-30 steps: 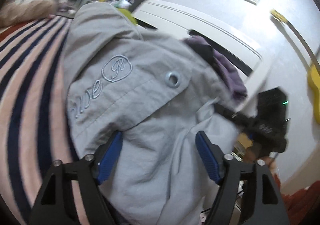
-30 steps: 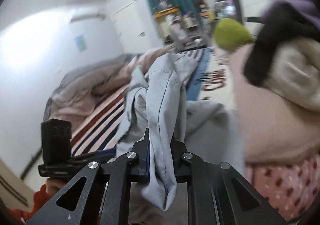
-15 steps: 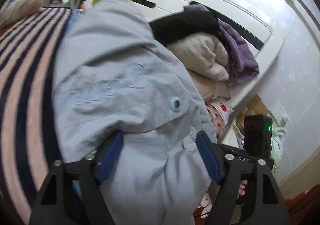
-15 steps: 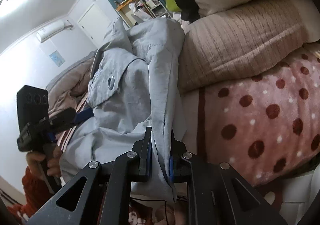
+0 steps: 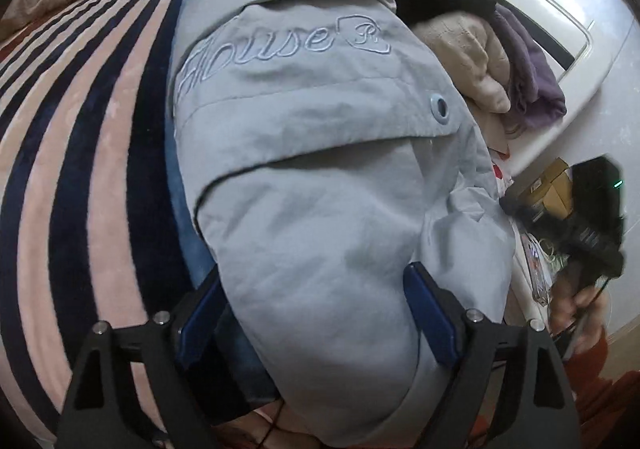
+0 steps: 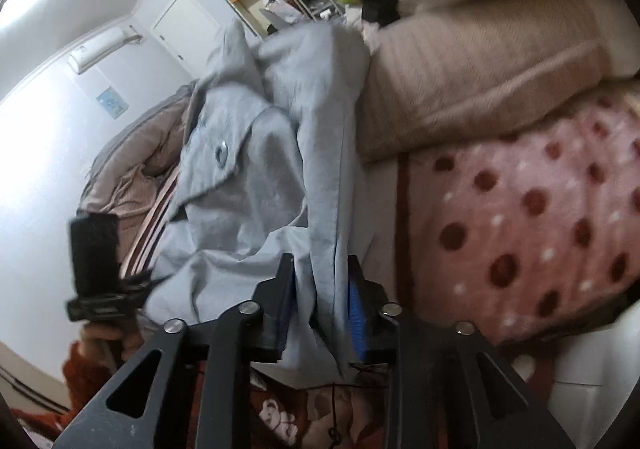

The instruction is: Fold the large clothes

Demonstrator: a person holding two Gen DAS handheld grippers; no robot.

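A large light grey garment [image 5: 304,153] with embroidered lettering and a metal eyelet lies on the striped bed cover. My left gripper [image 5: 316,313] is open, its blue pads either side of the garment's near end. In the right wrist view the same garment [image 6: 256,185] lies bunched beside the stacked blankets. My right gripper [image 6: 320,301] has its jaws parted a little, with a fold of the grey cloth hanging loose between the pads. The right gripper's body shows at the right of the left wrist view [image 5: 588,217], and the left gripper's body at the left of the right wrist view [image 6: 96,261].
The pink and navy striped cover [image 5: 80,153] spreads to the left. A stack of folded beige, black and purple clothes [image 5: 484,61] sits against the white headboard [image 5: 560,33]. A beige blanket [image 6: 472,77] and a pink dotted blanket [image 6: 528,225] lie right of the garment.
The garment has come down from the air onto the bed. My right gripper's jaws have opened from a tight pinch on the cloth. My left gripper stayed open and moved closer over the garment.
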